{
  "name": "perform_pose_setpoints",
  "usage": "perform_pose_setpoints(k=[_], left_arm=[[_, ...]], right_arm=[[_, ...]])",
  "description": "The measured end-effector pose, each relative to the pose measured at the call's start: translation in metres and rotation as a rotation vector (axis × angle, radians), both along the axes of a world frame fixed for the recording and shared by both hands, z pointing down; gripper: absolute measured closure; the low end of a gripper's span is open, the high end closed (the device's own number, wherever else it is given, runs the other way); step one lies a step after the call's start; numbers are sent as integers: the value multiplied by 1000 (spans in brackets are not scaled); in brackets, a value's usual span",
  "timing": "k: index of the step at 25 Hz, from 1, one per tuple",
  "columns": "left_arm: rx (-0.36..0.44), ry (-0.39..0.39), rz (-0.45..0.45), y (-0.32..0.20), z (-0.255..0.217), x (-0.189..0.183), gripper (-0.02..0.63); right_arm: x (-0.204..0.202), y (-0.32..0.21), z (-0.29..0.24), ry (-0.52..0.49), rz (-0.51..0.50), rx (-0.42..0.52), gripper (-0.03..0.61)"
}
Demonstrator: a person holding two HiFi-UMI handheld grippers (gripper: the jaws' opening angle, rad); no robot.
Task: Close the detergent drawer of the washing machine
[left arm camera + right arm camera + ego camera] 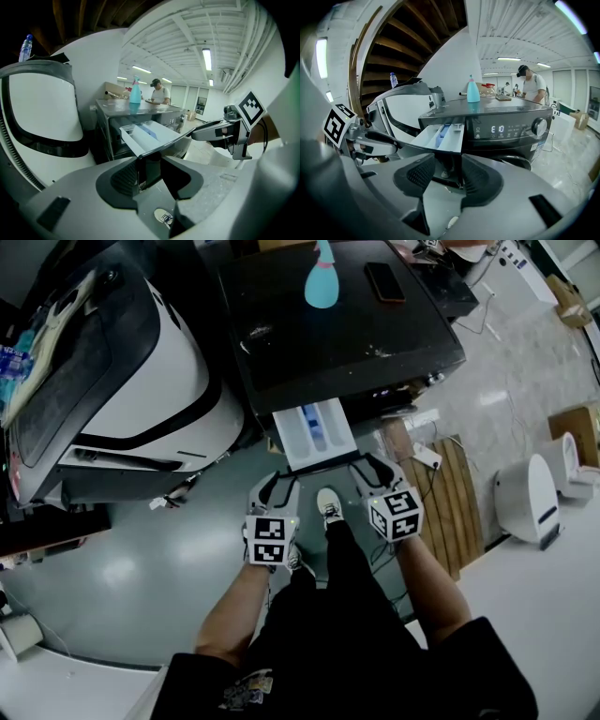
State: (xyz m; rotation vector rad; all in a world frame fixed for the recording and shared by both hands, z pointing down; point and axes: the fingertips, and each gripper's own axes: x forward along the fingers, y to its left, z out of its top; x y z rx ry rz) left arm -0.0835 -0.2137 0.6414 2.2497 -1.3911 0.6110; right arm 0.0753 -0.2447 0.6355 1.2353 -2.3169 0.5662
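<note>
The black washing machine (347,324) stands ahead with its white detergent drawer (314,432) pulled out; a blue compartment shows inside. My left gripper (281,479) sits at the left end of the drawer's dark front panel, my right gripper (364,465) at the right end. In the left gripper view, the panel's end (150,161) fills the narrow gap between the pads, and the gripper (150,164) is shut on it. Seen from the right gripper view, the drawer (440,136) juts out beside the lit display (498,129), and its front edge lies between the pads of that gripper (447,164).
A turquoise bottle (322,277) and a phone (384,282) lie on the machine's top. A white and black machine (141,381) stands close on the left. A wooden pallet (450,493) and a white appliance (530,498) sit at the right. A person (532,86) stands beyond.
</note>
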Motion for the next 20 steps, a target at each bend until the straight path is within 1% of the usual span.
perform_pose_setpoints(k=[8, 20], left_arm=[[-13, -4, -39, -11, -1, -6, 459], [-12, -3, -92, -38, -2, -14, 459]], right_arm=[[-4, -11, -1, 0, 16, 2, 403], [-12, -40, -1, -15, 6, 5, 405]])
